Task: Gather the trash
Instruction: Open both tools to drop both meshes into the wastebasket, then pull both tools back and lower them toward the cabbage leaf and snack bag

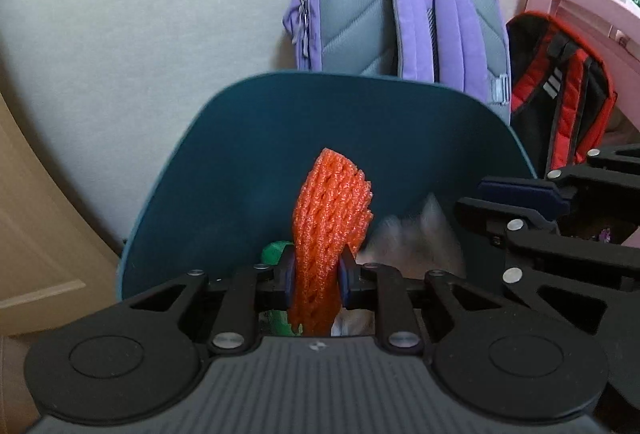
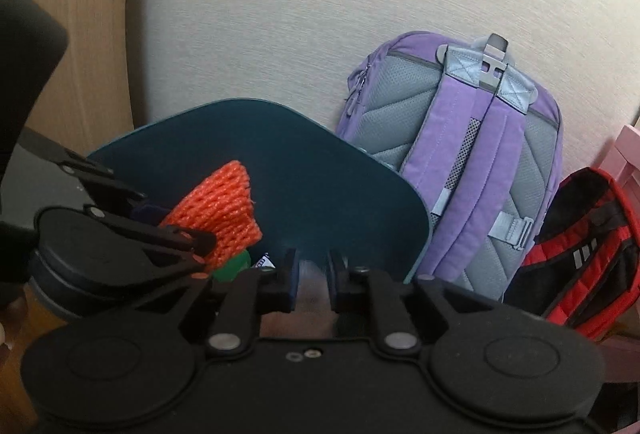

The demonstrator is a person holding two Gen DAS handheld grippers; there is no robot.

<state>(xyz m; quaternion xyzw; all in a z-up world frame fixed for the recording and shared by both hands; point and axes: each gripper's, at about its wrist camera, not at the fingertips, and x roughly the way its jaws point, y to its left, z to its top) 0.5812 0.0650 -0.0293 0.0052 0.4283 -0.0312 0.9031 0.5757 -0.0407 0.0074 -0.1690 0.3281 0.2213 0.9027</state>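
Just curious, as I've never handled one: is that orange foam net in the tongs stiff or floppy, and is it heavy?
The orange foam net is probably springy: it stands upright above the left tongs without drooping. It looks squashy, pinching narrow where gripped. Open mesh suggests it weighs very little.

My left gripper (image 1: 318, 284) is matte black, with round discs at each side, silver rivets on its linkage arms, dark blue pads, and a ribbed grey body bearing a small white mark. My right gripper (image 2: 312, 284) has the same black links, silver rivets and blue pads.
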